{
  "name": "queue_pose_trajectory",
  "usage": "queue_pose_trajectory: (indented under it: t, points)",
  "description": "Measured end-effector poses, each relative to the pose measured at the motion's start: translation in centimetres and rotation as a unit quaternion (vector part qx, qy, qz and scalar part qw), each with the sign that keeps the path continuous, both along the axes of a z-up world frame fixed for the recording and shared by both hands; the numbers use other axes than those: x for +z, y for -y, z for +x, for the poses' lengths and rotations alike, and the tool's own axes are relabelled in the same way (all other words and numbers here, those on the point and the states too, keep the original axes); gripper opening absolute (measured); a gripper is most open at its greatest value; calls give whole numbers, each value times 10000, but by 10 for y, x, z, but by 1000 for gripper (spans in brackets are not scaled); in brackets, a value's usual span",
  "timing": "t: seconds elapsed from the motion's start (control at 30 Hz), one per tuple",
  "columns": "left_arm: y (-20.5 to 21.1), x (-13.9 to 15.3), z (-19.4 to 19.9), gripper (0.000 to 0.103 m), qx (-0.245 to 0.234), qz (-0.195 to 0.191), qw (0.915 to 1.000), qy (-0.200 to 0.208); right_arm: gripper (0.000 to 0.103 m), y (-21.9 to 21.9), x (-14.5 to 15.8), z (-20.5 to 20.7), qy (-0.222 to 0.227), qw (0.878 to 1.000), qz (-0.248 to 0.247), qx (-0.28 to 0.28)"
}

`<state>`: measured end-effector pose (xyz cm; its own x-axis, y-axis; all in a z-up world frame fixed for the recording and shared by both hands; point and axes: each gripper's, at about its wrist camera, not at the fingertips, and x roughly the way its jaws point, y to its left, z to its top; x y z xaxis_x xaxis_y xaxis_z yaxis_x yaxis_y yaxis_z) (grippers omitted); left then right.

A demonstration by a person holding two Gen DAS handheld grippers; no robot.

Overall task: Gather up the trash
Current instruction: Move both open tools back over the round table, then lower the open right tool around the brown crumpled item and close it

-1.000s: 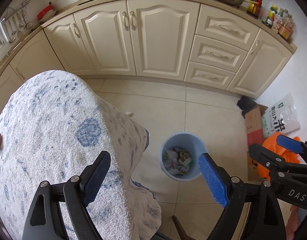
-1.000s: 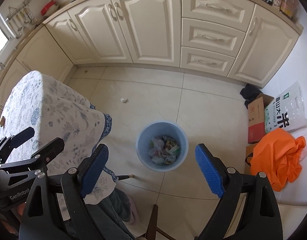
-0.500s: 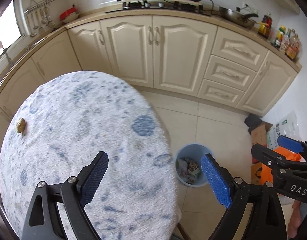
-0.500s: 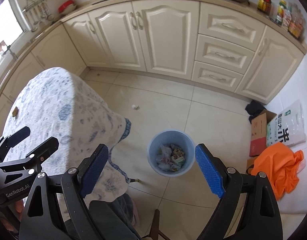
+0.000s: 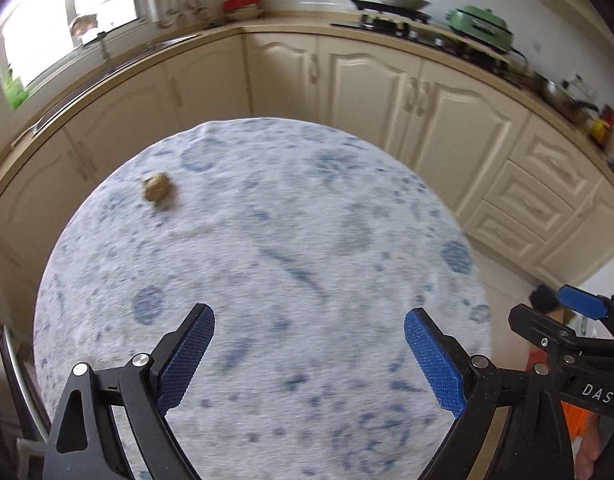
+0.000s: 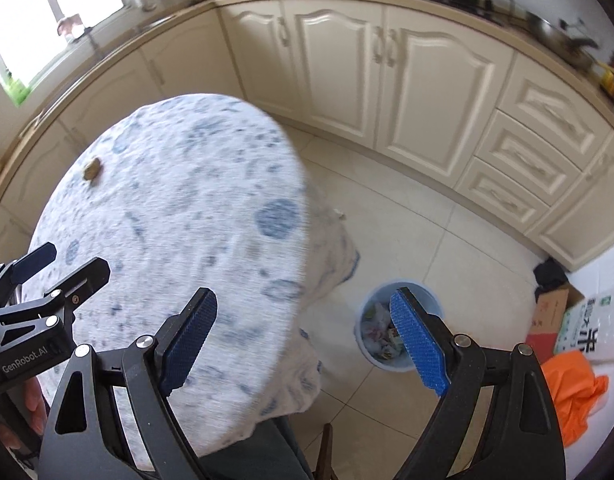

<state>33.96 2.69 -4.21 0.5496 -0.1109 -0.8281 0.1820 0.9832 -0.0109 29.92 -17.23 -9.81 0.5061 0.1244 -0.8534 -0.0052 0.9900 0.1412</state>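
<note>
Both grippers, left [image 5: 309, 354] and right [image 6: 303, 338], hang spread and empty over the round table in its blue-flowered white cloth [image 5: 267, 280]. One crumpled brownish scrap of trash [image 5: 156, 186] lies near the table's far edge, and one blue plastic bin of rubbish [image 6: 373, 328] stands on the floor beside the table.

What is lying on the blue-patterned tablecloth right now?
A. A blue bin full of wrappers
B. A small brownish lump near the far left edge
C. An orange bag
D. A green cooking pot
B: a small brownish lump sits alone on the tablecloth, toward its far left edge. The blue bin and the orange bag are down on the floor, and the green pot stands on the counter.
</note>
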Motion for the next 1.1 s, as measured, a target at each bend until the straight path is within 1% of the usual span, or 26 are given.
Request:
queue_pose_trajectory:
  t: [0.13,0.3,0.5,0.6,0.83,0.97,1.1]
  points:
    - [-40,5,8,95,430,-47,9991,-23,90,-37,5,17,-22,9993,43,378]
    - [-89,7,21,95,901,-82,9959,-53,90,-92,11,49,-82,9963,-2,860]
    - [-148,4,47,96,1438,-220,9893,-114,90,-158,19,94,-201,9903,-28,1377]
    - [-174,0,63,96,1668,-259,9855,-144,90,-191,19,118,-273,9869,-182,1580]
    - [-217,-14,107,96,1947,-297,9801,-227,90,-267,10,165,-502,9794,-337,1927]
    - [-235,-25,133,96,2000,-343,9789,-260,90,-308,-1,195,-640,9768,-280,2025]
    - [-251,-40,153,96,2013,-416,9779,-390,88,-331,-13,218,-648,9767,-368,2013]
